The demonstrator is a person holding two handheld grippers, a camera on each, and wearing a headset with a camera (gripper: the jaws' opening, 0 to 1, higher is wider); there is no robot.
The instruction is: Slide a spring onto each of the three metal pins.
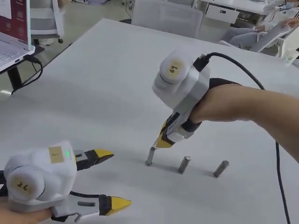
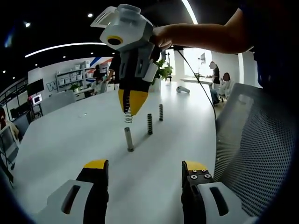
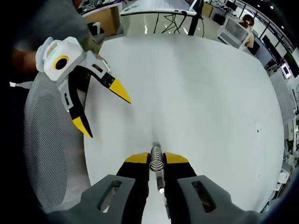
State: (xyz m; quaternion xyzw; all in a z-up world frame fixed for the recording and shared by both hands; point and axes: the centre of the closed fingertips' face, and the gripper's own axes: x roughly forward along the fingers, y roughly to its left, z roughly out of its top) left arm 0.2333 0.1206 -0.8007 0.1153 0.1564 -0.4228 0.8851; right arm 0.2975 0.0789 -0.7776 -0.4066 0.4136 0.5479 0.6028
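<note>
Three metal pins stand in a row on the white table [image 1: 93, 93]. The left pin [image 1: 149, 157] [image 2: 128, 139] is bare. The middle pin [image 1: 184, 164] [image 2: 150, 123] and the right pin [image 1: 221, 168] [image 2: 160, 112] each wear a spring. My right gripper [image 1: 161, 142] [image 2: 131, 103] [image 3: 156, 158] is shut on a spring [image 2: 127, 117] [image 3: 156, 154] and holds it just above the bare pin's top. My left gripper [image 1: 112, 178] [image 2: 145, 165] [image 3: 105, 112] stands open with nothing between its fingers, to the left of the pins.
A laptop [image 1: 11, 32] sits on a stand at the far left. A black cable [image 1: 261, 84] runs from the right gripper over the arm. A grey mesh chair [image 2: 247, 140] is beside the table. Chairs and people are beyond the far edge.
</note>
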